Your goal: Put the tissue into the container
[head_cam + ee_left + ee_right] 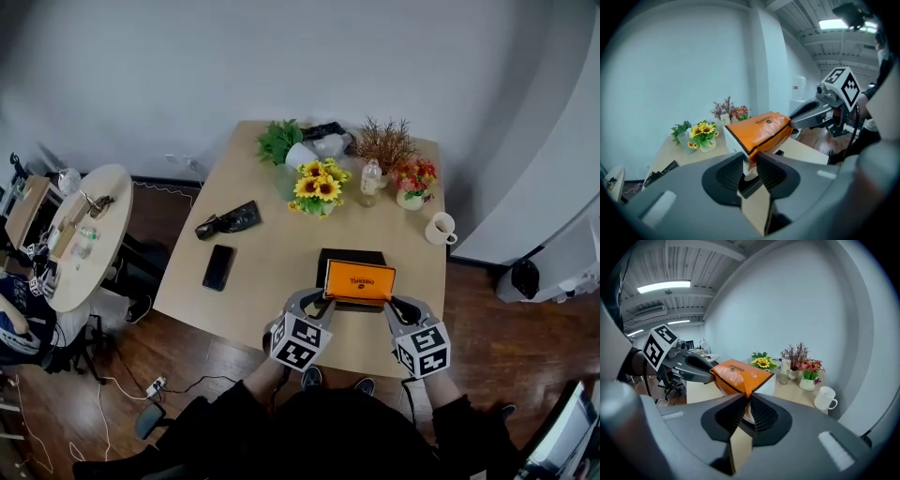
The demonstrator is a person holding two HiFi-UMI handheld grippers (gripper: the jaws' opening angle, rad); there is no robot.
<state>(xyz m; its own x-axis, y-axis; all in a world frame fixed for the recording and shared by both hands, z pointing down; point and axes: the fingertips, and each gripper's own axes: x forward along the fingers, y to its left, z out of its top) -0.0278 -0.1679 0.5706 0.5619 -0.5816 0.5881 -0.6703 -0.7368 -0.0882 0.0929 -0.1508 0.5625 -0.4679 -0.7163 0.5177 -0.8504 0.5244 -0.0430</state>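
Observation:
An orange tissue pack (359, 281) hangs just above a black box-shaped container (351, 256) near the table's front edge. My left gripper (322, 298) is shut on the pack's left end and my right gripper (394, 302) on its right end. In the left gripper view the pack (759, 131) sits pinched between the jaws, with a corner of the container (749, 186) below and the right gripper (811, 112) across from it. In the right gripper view the pack (738, 373) is clamped in the jaws, and the left gripper (689, 364) holds its far end.
On the wooden table (272, 272) lie a black phone (218, 267) and a dark pouch (228, 220) at the left. Sunflowers (319, 186), a bottle (371, 181), a red flower pot (412, 180) and a white mug (441, 228) stand behind. A cluttered round side table (80, 234) stands far left.

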